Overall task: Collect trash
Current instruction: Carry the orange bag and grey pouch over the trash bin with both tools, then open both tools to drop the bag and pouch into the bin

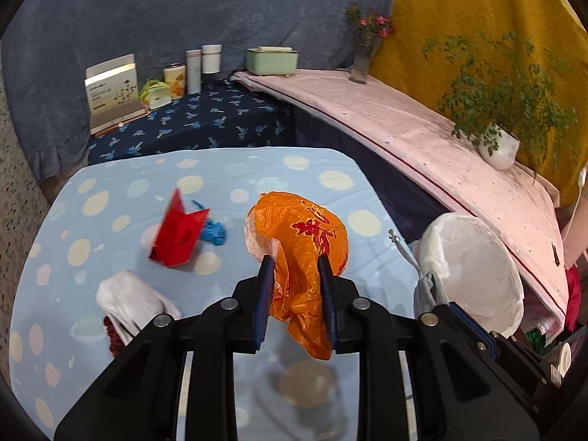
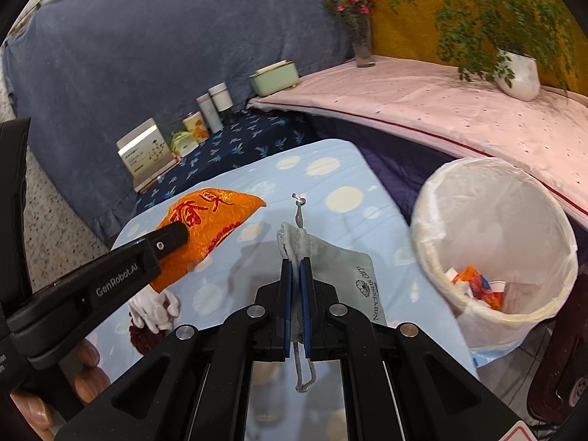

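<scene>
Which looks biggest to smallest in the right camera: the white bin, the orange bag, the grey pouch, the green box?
1. White bin
2. Orange bag and grey pouch look about alike, so I won't rank them.
3. Green box, though it sits far back, so it may only look small.

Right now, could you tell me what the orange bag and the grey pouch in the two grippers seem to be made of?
Orange bag: thin glossy plastic film, judging by its crinkles, sheen and translucency, with red print. Grey pouch: soft matte cloth, perhaps velvety, with a cord drawstring; the exact fabric is unclear.
</scene>
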`<state>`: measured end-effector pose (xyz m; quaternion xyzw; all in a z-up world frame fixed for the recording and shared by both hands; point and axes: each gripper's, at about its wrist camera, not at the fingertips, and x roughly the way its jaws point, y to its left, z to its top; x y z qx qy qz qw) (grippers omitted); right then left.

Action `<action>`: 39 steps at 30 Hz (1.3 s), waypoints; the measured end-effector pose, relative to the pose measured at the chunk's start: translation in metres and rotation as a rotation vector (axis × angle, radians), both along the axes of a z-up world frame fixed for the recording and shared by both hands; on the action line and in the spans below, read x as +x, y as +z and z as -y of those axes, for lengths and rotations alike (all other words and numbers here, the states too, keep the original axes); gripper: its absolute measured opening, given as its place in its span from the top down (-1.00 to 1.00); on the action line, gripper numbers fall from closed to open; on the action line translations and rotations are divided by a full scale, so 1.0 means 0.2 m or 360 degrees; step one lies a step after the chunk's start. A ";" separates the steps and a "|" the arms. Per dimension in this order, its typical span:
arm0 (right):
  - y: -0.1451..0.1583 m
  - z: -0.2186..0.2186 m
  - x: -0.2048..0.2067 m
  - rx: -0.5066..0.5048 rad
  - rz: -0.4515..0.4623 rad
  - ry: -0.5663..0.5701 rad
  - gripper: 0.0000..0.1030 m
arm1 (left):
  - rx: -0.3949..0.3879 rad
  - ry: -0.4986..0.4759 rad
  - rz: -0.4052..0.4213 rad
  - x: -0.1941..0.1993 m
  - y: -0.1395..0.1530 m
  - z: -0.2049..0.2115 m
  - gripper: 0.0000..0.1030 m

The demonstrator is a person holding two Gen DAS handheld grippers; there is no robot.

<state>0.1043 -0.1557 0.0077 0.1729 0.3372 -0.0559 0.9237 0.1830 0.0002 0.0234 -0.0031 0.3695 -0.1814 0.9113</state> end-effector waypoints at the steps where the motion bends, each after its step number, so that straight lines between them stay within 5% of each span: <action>1: 0.00 0.03 -0.01 0.0002 0.0005 -0.0020 0.89 | 0.0006 -0.0019 0.0002 -0.01 0.00 0.04 0.54; 33: -0.04 0.86 -0.38 0.0080 0.0044 -0.0511 0.89 | 0.0086 -0.0555 -0.0036 -0.23 -0.03 0.97 0.51; 36: -0.04 0.90 -0.38 0.0080 0.0044 -0.0523 0.89 | 0.0075 -0.0571 -0.0040 -0.23 -0.04 1.01 0.42; 39: -0.05 0.92 -0.38 0.0084 0.0045 -0.0534 0.89 | 0.0069 -0.0521 -0.0013 -0.22 -0.05 1.01 -0.06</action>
